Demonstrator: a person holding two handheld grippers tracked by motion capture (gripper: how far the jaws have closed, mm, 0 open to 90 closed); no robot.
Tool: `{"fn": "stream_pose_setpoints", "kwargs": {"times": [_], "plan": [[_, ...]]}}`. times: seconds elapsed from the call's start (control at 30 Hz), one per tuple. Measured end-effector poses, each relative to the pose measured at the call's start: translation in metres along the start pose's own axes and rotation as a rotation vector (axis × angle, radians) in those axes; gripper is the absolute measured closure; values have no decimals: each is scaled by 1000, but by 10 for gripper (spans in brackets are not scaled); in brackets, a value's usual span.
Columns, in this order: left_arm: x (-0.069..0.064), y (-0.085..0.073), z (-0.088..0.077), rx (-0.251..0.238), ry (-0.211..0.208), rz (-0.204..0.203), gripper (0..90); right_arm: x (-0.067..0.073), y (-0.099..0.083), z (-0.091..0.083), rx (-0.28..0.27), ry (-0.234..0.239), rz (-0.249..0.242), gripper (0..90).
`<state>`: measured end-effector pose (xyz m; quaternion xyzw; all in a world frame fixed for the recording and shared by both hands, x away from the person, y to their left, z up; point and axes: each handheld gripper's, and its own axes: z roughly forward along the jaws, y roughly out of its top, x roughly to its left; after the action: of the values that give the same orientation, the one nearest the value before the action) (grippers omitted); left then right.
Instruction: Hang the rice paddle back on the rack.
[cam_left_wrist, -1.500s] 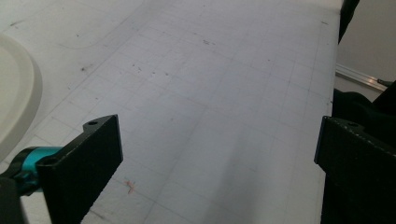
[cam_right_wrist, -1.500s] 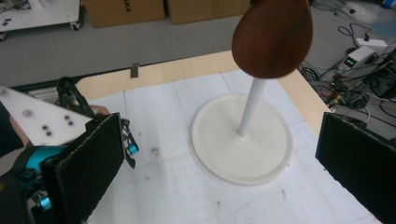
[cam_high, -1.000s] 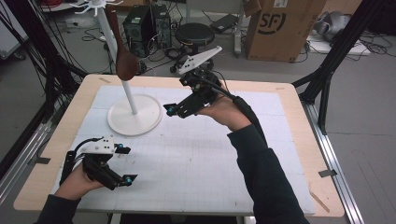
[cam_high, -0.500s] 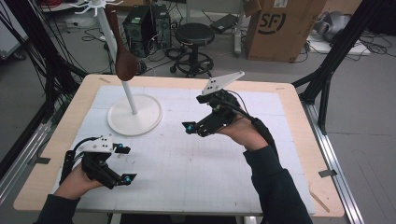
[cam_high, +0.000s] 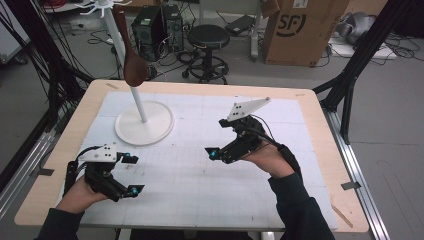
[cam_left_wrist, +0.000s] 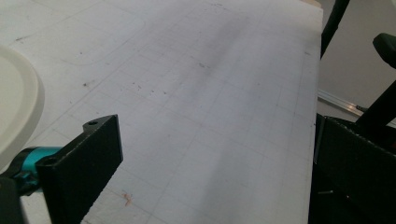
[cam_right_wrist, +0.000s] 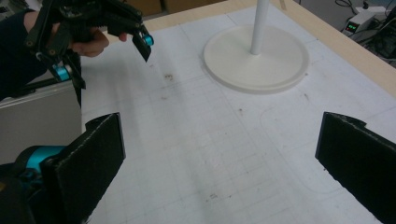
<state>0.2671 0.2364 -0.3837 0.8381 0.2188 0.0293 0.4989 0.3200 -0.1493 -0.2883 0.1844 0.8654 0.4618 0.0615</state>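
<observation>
Left gripper (cam_high: 131, 175): jaws spread, empty, low over the mat (cam_high: 200, 200) at its near left.
Right gripper (cam_high: 216, 150): jaws spread wide, empty, above mat centre-right.
Wooden spoon (cam_high: 131, 55): hanging on the white stand (cam_high: 145, 122), far left.
Step, as a guess: resting with both hands free.
Advice: keep clear of the stand base; avoid swinging the spoon.

A lab or workshop for recording.
Shown by black frame posts (cam_high: 30, 75) strung with cables, computer towers (cam_high: 157, 27), a stool (cam_high: 207, 37), a cardboard box (cam_high: 300, 30) on grey floor.
</observation>
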Motion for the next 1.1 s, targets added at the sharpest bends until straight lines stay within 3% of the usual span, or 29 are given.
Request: {"fn": "stream_pose_setpoints", "kwargs": {"times": [0.33, 0.7, 1.1], "plan": [[0, 0, -1, -2, 14, 14, 16, 4, -26, -9, -28, -3, 17, 2], [0, 0, -4, -43, 11, 15, 16, 9, -53, -19, -57, -31, 35, 2], [-1, -1, -8, -51, 29, 13, 16, 12, -74, -17, -72, -21, 38, 3]]}}
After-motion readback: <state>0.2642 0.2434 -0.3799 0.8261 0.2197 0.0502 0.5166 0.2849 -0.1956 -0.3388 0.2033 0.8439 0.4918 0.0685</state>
